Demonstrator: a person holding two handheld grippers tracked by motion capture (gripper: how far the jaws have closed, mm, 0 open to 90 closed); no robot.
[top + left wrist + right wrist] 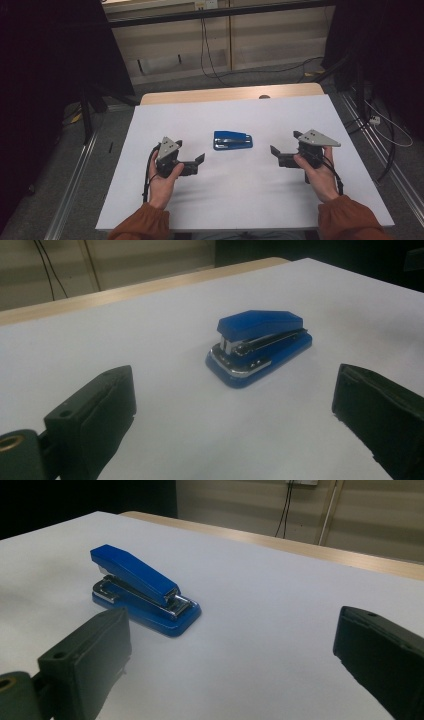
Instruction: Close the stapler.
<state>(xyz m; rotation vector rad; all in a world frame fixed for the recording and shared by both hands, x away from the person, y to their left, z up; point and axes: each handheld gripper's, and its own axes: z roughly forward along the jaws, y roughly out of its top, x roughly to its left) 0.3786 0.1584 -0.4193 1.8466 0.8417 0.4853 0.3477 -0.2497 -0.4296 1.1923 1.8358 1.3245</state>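
Lying mid-table toward the far edge, blue stapler (233, 140), left gripper (196, 162) and right gripper (278, 154) flanking it, jaws gaping wide, gripping nothing, gripper views revealing its chrome mechanism.

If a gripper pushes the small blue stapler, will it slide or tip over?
The small blue stapler probably slides rather than tips: its flat base lies low on the smooth white table surface. It looks rigid, with metal parts, so likely heavy for its size. Its hinged top may shift if pinched.
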